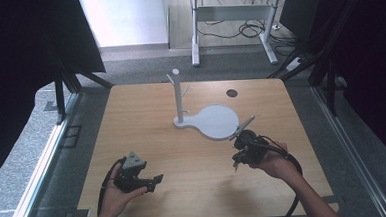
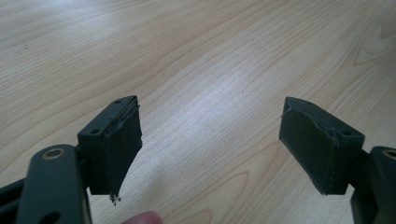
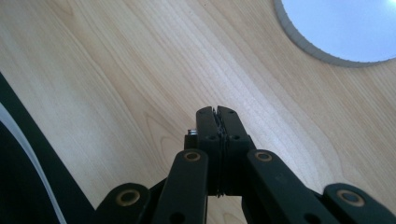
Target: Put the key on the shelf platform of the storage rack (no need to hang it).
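**poster1:** Jaws first: the right gripper has its jaws pressed flat together, nothing between them as far as I can see. There's a tiny metallic bit just at the left of the tips, too small to tell what it is. From the high view that right gripper is at lower right of centre, just off the lower right rim of the white round base.

**poster2:** And the left one?

**poster1:** Left gripper is wide open, bare wood of the desk between the pads, holding nothing. High view has it at lower left, well apart from the stand.

**poster2:** Stand?

**poster1:** White post with pegs, upright at the left end of that base, mid-frame. A dark round spot sits on the desk to the upper right of it.
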`<action>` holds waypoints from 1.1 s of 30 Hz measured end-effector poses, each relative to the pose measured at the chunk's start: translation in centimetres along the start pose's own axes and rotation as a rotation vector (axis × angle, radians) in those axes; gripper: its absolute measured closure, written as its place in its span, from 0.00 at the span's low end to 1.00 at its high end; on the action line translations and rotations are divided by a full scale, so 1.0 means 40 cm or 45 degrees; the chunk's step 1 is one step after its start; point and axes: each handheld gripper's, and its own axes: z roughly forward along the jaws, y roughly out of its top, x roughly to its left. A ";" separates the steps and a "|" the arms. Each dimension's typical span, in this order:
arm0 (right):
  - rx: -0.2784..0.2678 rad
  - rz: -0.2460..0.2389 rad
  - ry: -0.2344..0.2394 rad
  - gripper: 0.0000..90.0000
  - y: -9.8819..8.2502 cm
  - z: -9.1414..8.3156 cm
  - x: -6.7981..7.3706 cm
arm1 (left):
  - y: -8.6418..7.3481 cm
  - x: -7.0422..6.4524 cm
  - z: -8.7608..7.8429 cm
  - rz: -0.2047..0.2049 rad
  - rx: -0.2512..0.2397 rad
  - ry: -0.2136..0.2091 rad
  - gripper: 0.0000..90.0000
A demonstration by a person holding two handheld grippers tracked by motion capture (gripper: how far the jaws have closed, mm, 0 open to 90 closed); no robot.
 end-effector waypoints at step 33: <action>-0.039 0.086 0.013 1.00 0.110 -0.001 -0.120 | -0.002 0.003 0.002 -0.014 0.000 -0.005 0.24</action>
